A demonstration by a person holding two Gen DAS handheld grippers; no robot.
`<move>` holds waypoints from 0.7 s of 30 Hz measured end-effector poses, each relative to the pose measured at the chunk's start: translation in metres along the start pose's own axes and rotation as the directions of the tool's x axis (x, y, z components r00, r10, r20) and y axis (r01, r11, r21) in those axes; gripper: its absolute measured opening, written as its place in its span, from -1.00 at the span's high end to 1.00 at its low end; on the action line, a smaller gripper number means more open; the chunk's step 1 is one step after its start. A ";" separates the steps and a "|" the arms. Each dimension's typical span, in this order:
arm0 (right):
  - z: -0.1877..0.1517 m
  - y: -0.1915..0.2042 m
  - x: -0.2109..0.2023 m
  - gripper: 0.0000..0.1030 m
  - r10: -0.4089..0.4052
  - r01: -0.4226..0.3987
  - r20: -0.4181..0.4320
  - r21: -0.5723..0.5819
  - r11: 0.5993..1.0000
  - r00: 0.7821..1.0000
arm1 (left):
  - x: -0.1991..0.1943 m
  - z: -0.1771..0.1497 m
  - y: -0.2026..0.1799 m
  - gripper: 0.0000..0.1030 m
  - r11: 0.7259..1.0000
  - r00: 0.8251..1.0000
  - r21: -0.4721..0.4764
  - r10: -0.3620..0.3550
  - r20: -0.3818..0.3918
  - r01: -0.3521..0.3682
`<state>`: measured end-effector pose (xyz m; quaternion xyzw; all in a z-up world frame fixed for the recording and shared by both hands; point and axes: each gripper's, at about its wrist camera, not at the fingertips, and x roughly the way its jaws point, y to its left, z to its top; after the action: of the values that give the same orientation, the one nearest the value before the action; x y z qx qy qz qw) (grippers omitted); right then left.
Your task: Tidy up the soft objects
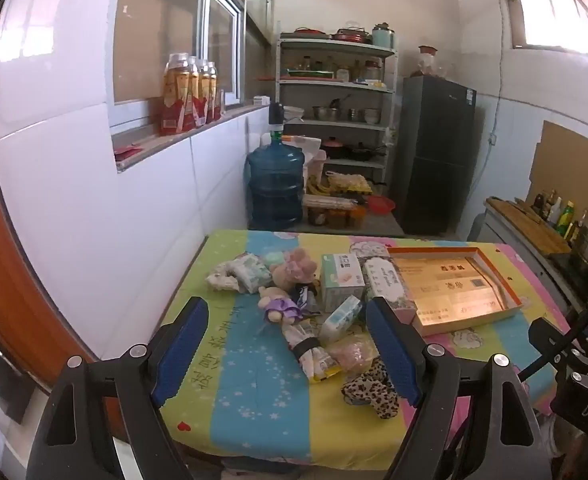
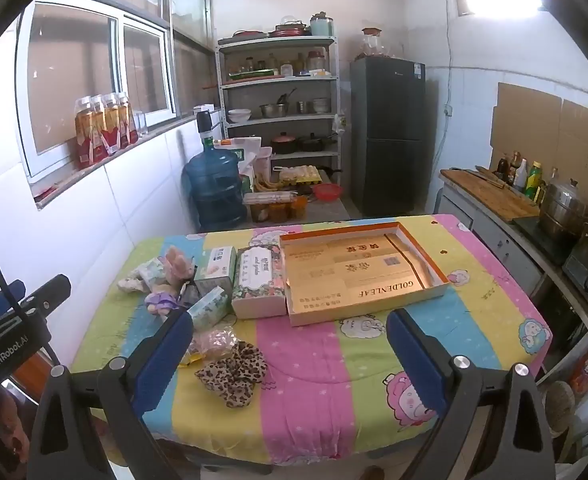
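A heap of soft things lies on the left of a table with a striped cartoon cloth (image 1: 250, 384) (image 2: 314, 372): a purple plush doll (image 1: 276, 306) (image 2: 160, 302), a pink plush (image 1: 300, 266) (image 2: 176, 262), tissue packs (image 1: 340, 316) (image 2: 210, 308), a leopard-print scrunchie (image 1: 372, 392) (image 2: 232, 374). An empty shallow gold box (image 1: 458, 288) (image 2: 358, 270) lies at the right. My left gripper (image 1: 290, 354) hovers open before the heap, holding nothing. My right gripper (image 2: 290, 356) hangs open above the pink stripe, also holding nothing.
Two tissue boxes (image 1: 342, 282) (image 2: 260, 280) stand between heap and gold box. Beyond the table are a blue water jug (image 1: 276, 184), a metal shelf (image 2: 280, 92) and a dark fridge (image 2: 390, 132). A counter with bottles and a steamer pot (image 2: 564, 208) runs along the right.
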<state>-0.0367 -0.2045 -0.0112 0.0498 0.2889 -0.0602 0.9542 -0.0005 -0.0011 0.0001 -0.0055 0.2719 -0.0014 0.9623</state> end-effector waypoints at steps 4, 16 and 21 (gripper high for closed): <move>0.000 0.001 0.001 -0.91 -0.003 0.003 -0.002 -0.005 1.000 1.000 | -0.006 0.002 -0.003 -0.59 1.000 1.000 -0.001 0.000 0.004 0.000; 0.001 0.003 0.003 -0.91 -0.002 0.002 -0.006 -0.002 1.000 1.000 | 0.005 0.000 0.004 -0.59 1.000 1.000 -0.011 -0.011 -0.007 0.011; 0.001 0.003 0.005 -0.91 0.003 -0.003 -0.007 -0.002 1.000 1.000 | 0.005 0.000 0.004 -0.59 1.000 1.000 -0.010 -0.008 -0.005 0.008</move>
<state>-0.0318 -0.2025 -0.0135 0.0495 0.2925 -0.0583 0.9532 0.0042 0.0025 -0.0028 -0.0112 0.2745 -0.0041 0.9615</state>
